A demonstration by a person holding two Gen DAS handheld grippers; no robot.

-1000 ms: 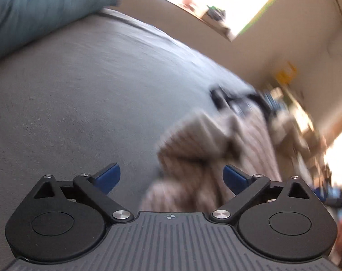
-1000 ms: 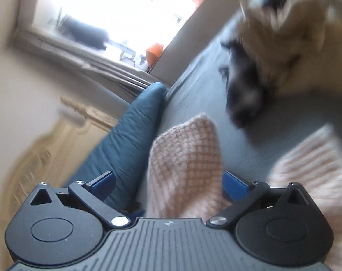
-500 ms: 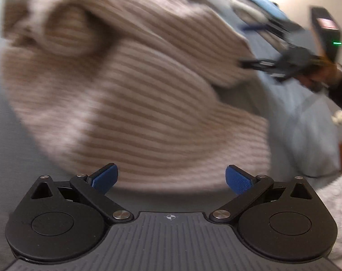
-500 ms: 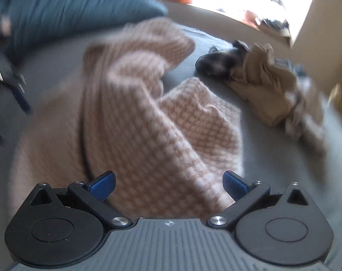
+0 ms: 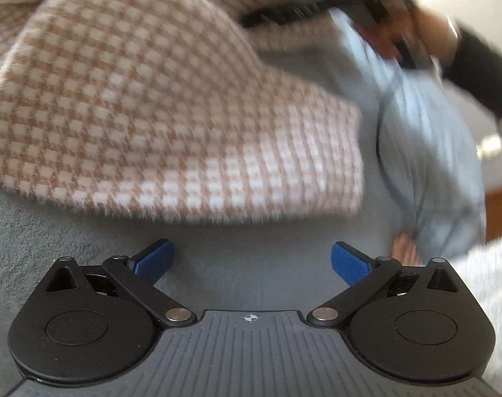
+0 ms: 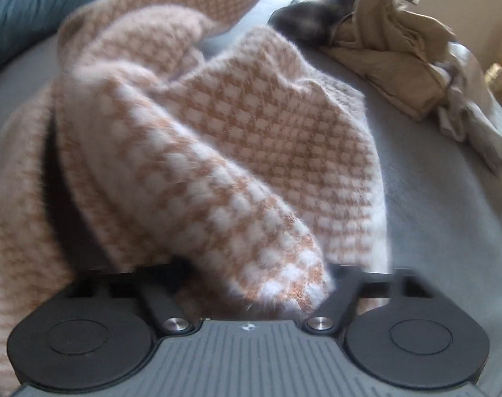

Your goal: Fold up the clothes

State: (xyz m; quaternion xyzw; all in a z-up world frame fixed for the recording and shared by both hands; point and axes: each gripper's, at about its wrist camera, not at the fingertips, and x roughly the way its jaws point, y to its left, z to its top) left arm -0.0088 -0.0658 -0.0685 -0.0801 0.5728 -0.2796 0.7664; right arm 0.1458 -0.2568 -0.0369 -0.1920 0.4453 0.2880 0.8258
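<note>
A fluffy tan-and-white checked sweater (image 5: pixel 158 99) lies crumpled on the grey bed cover (image 5: pixel 85 231). My left gripper (image 5: pixel 251 258) hangs open just short of the sweater's hem, and only bed cover shows between its blue pads (image 5: pixel 153 259). My right gripper (image 6: pixel 257 274) points down into the sweater (image 6: pixel 251 152). Its jaws are closing with a thick fold of the sweater between them, and the fabric hides the pads. In the left wrist view the right gripper (image 5: pixel 300 13) shows blurred at the top, held by a hand (image 5: pixel 416 33) in a dark sleeve.
A teal pillow (image 6: pixel 25 10) lies at the far left. A beige garment pile (image 6: pixel 393 49) and a dark garment (image 6: pixel 314 16) sit beyond the sweater. Pale blue cloth (image 5: pixel 426 152) hangs at the bed's right edge.
Both grippers swung down onto the sweater. The left one pulled back to its hem. The right one's jaws came inward around a fold that rose between them.
</note>
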